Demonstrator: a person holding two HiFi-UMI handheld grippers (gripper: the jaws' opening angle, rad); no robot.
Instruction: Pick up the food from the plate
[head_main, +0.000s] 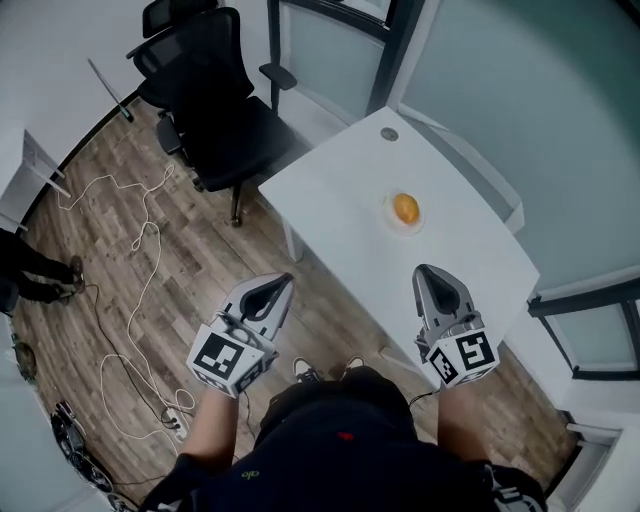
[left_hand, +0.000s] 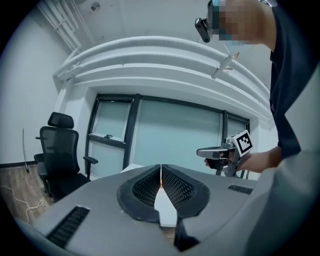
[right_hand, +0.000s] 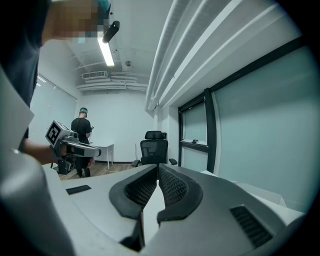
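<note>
A round, smooth orange food (head_main: 405, 208) lies on a small white plate (head_main: 403, 231) near the middle of the glossy white table (head_main: 330, 185). The left gripper (head_main: 286, 281) and right gripper (head_main: 424, 271) hover before the near edge, their 2 ribbed black jaw pairs pressed together, empty.

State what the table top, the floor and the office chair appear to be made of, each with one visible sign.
Table top: probably laminate or painted board; smooth, uniform white.
Floor: wood or wood-look planks; grain and seams show.
Office chair: black fabric or mesh, likely; matte, dark.
</note>
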